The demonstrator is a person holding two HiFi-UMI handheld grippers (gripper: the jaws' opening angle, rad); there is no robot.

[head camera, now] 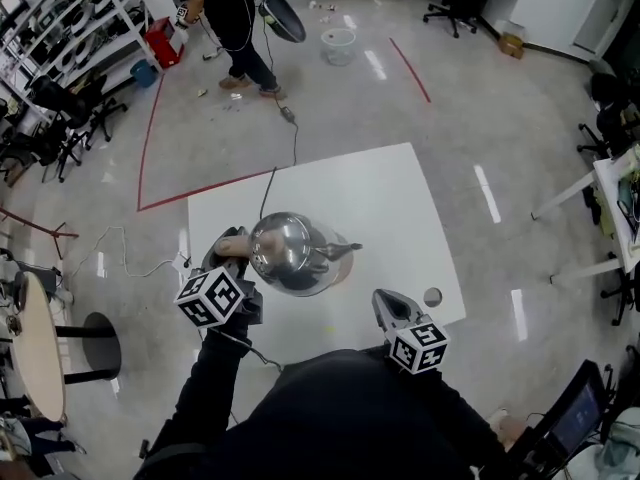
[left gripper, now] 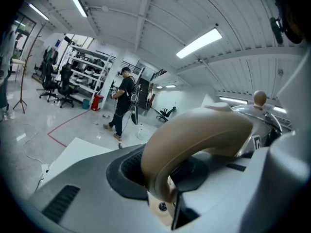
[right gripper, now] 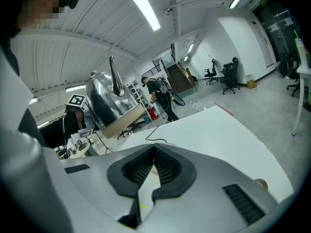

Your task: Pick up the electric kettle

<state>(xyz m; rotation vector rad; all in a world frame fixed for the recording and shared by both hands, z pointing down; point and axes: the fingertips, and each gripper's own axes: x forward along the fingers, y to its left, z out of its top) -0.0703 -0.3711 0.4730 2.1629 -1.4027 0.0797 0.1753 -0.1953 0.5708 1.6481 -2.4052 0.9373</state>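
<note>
The pick-up itself looks as good as done. The left gripper (head camera: 231, 261) has its jaws clamped on the curved beige plastic handle (left gripper: 194, 135) of the rounded stainless-steel electric kettle (head camera: 290, 253). In the right gripper view the kettle hangs tilted, its flat beige underside showing and background visible below it, so I judge it to be off the surface rather than standing on it. From the head view it sits over the near left part of the square white table (head camera: 380, 193), closer to the near left corner than to any other.

The right gripper (head camera: 388, 310) hovers by the table's near edge, right of the kettle and apart from it. Its jaws are drawn together with nothing between them.

What remains, by my reading, is to bring the kettle level and hold it steady. A thin black cord (head camera: 266, 190) runs from the kettle across the table to the far edge and down to the floor, so any further lift needs slack there.

Counted: one kettle, one table, two grippers, one cord, one small round ring (head camera: 432, 296) near the table's right edge by the near right corner, and one other person (head camera: 240, 13) standing on the floor well beyond the far edge
</note>
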